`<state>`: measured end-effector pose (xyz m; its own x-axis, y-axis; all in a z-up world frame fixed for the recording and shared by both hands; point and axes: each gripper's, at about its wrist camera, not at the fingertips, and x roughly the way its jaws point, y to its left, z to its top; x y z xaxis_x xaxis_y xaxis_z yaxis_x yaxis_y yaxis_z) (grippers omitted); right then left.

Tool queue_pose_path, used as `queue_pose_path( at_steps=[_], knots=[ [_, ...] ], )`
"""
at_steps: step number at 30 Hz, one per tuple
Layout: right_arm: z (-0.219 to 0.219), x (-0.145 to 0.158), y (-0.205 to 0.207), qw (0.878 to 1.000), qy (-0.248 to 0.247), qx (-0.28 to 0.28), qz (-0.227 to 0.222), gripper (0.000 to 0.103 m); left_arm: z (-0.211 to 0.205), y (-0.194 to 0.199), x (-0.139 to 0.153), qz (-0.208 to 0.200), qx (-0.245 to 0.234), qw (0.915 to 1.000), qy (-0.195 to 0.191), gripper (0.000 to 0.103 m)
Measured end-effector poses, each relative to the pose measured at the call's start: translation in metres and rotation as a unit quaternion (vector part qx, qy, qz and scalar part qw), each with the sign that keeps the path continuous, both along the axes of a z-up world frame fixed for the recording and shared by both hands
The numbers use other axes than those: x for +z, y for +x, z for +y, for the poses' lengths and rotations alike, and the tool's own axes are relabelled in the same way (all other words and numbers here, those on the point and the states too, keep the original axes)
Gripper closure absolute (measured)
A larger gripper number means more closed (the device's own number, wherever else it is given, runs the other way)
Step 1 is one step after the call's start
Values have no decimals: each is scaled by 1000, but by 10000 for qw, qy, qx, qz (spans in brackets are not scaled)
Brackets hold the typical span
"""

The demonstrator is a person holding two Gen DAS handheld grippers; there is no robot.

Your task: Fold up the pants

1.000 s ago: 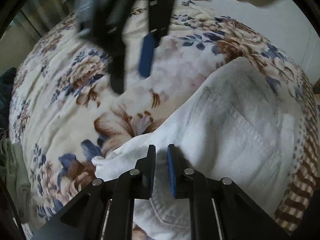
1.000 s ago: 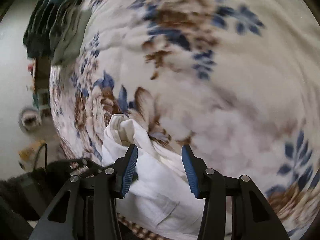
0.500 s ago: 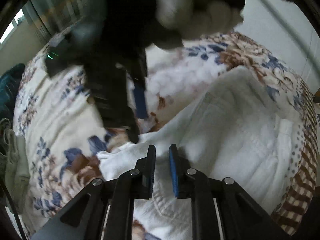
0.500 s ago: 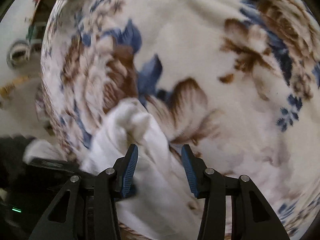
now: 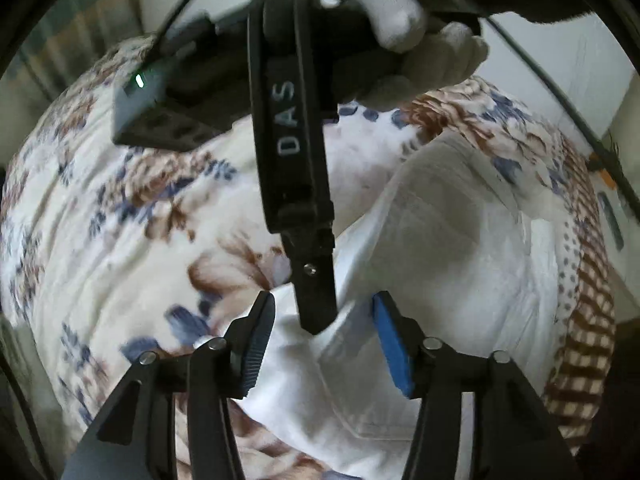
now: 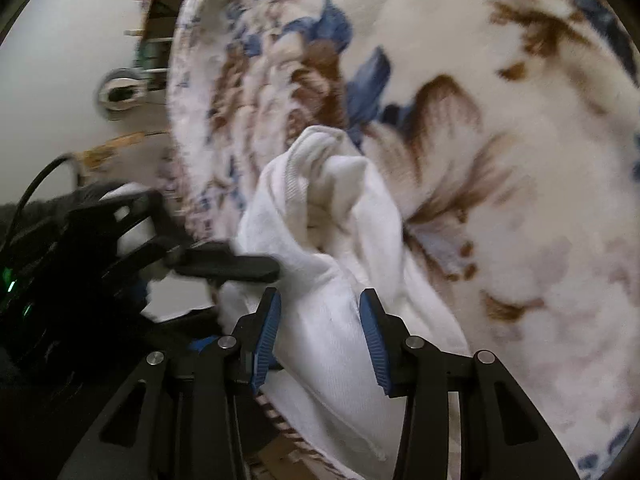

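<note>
The bed [image 5: 100, 216] fills both views, covered by a plush fleece blanket [image 6: 500, 160] printed with brown and blue flowers; its far edges are cut off by the round lens border, and blur softens the pattern. A checked brown-and-white sheet [image 5: 580, 360] shows along the bed's right edge in the left wrist view.

The white pants [image 5: 460, 260], thick woven cotton with stitched pocket seams, lie near that edge, partly folded; their lower part is hidden behind the gripper frames. In the right wrist view one end bunches into a soft rounded lump [image 6: 332, 168].

The right gripper [image 6: 320, 336] has its blue ribbed pads apart, with a ridge of the pants standing between them; whether the pads touch the cloth is hard to tell. From the left wrist view it comes down as a black bar, held by a white-gloved hand [image 5: 420, 40], tip on the fabric.

The left gripper [image 5: 324, 344] is spread wide over the pants, holding nothing.
</note>
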<state>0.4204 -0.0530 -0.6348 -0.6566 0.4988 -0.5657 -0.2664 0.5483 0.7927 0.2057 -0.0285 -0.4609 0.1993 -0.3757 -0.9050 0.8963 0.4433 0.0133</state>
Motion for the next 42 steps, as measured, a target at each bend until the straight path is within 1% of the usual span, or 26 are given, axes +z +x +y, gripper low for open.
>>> queue_pose_path(
  at_steps=[1, 3, 4, 7, 8, 9, 11, 12, 13, 15, 17, 19, 24, 25, 26, 28, 29, 30, 32, 34, 36, 38, 39, 40, 41, 42],
  knots=[
    [-4, -3, 2, 10000, 36, -41, 54, 58, 0, -2, 4, -198, -63, 9998, 68, 50],
    [-7, -7, 4, 9997, -126, 96, -163, 58, -1, -8, 10, -466, -139, 9987, 120, 50],
    [-6, -7, 2, 9997, -94, 171, -153, 58, 1, -11, 14, -604, -123, 9980, 155, 49],
    [-1, -1, -2, 9992, -13, 298, -255, 58, 3, -17, 17, -782, -29, 9963, 351, 46],
    [-1, 2, -4, 9989, 6, 316, -352, 65, 5, -18, 15, -709, 5, 9966, 423, 45],
    [0, 7, -7, 9984, 19, 353, -445, 67, 6, -18, 13, -592, 51, 9972, 458, 45],
    [3, 16, -11, 9971, -25, 401, -645, 76, 8, -11, 8, -433, 149, 9979, 464, 45],
    [0, 21, -12, 9976, 1, 304, -618, 78, 10, -9, 6, -327, 152, 9984, 441, 44],
    [1, 26, -15, 9971, 59, 280, -709, 81, 11, -7, 5, -249, 156, 9987, 416, 37],
    [-3, 36, -21, 9969, 232, 247, -706, 81, 12, -1, 4, 42, 94, 9996, 274, 27],
    [-9, 37, -19, 9976, 336, 102, -599, 83, 11, 2, 4, 229, 5, 9996, 146, 25],
    [-16, 40, -20, 9971, 546, -15, -531, 83, 8, 2, 5, 311, -128, 9994, 47, 24],
    [-22, 57, -24, 9897, 1378, -84, -389, 83, -1, -8, 7, 633, -626, 9955, -333, 25],
    [-21, 59, -25, 9888, 1444, -59, -370, 83, -2, -13, 9, 682, -718, 9943, -401, 30],
    [-20, 59, -26, 9886, 1456, -22, -379, 83, -4, -19, 11, 713, -835, 9926, -515, 32],
    [-17, 57, -29, 9889, 1454, 13, -293, 83, -6, -26, 10, 545, -786, 9943, -476, 39],
    [-16, 55, -31, 9894, 1420, 36, -294, 83, -6, -26, 9, 547, -698, 9950, -456, 47],
    [-18, 52, -32, 9904, 1355, 35, -263, 82, -6, -26, 9, 510, -616, 9958, -446, 48],
    [-22, 46, -26, 9916, 1291, -106, -56, 81, -7, -27, 10, 424, -459, 9971, -423, 48],
    [-26, 40, -18, 9908, 1260, -373, 313, 81, -7, -29, 11, 218, -377, 9985, -347, 48],
    [-23, 37, -16, 9896, 1228, -527, 523, 81, -3, -32, 14, -75, -271, 9991, -313, 48],
    [-20, 34, -12, 9823, 1332, -881, 978, 73, 3, -30, 19, -240, -143, 9989, -383, 47],
    [-21, 33, -10, 9770, 1363, -1069, 1244, 70, 6, -28, 21, -207, -79, 9987, -449, 47],
    [-20, 33, -9, 9721, 1393, -1213, 1444, 64, 8, -24, 22, -129, -11, 9985, -523, 46],
    [-17, 36, -9, 9700, 1406, -1272, 1522, 57, 9, -21, 21, -46, 41, 9985, -549, 46],
    [-15, 39, -8, 9691, 1404, -1303, 1554, 56, 8, -20, 17, 29, 31, 9987, -514, 46]
  ],
)
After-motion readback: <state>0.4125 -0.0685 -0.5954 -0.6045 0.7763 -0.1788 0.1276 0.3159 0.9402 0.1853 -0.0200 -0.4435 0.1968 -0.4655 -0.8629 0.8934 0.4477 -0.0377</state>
